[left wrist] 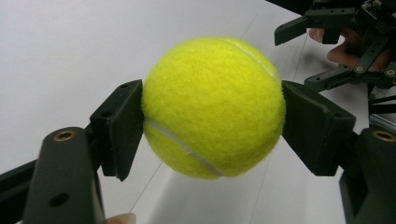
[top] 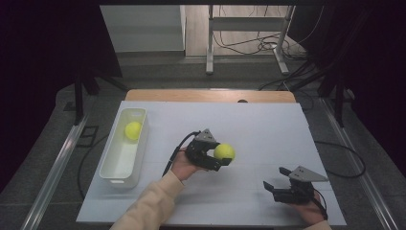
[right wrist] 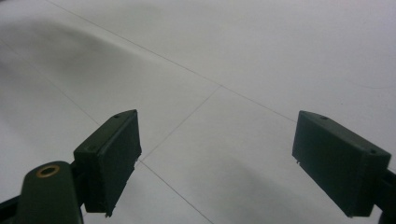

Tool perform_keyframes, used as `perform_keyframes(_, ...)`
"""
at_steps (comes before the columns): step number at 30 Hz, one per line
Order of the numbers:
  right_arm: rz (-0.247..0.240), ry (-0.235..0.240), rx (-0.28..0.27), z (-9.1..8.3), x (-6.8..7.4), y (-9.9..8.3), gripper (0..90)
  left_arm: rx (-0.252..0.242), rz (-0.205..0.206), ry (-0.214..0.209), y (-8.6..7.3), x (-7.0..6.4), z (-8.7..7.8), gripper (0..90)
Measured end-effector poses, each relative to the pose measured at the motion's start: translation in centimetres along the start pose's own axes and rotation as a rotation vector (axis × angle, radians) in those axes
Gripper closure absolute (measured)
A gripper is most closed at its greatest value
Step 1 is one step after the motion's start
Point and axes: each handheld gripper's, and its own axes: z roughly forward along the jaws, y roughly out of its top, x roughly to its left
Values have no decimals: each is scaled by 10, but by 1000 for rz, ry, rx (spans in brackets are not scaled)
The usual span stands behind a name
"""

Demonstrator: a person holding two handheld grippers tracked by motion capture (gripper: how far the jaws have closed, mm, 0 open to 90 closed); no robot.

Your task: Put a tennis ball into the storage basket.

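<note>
The person's cream sleeve (top: 148, 206) comes in lowest at the near edge of the high view, leading up to the left gripper (top: 221, 158). Under everything lies the white table sheet (top: 268, 129), and on its left side stands the long white bin (top: 111, 168), already holding one yellow tennis ball (top: 133, 130) at its far end. Near the middle of the sheet, a second tennis ball (top: 224, 152) sits between the left gripper's jaws; the left gripper view shows both black pads pressed against the ball's (left wrist: 214, 107) sides, so it is clamped, seemingly a little above the sheet. The right gripper (top: 276, 184) rests near the front right corner, well apart from the ball, its jaws spread wide with nothing between them.

By the look of it, the step in hand is carrying: the ball is grasped and the bin waits to the left. The next move calls for swinging the left gripper leftward over the bin's rim, then letting go above its bare near end, clear of the ball already inside.
</note>
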Motion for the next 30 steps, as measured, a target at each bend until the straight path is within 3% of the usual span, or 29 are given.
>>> perform_keyframes(17,5,13,4,15,10,9,160,-55,-39,54,-15,19,-38,264)
perform_keyframes(30,14,-12,8,16,9,8,160,-84,-58,97,-21,27,-56,264)
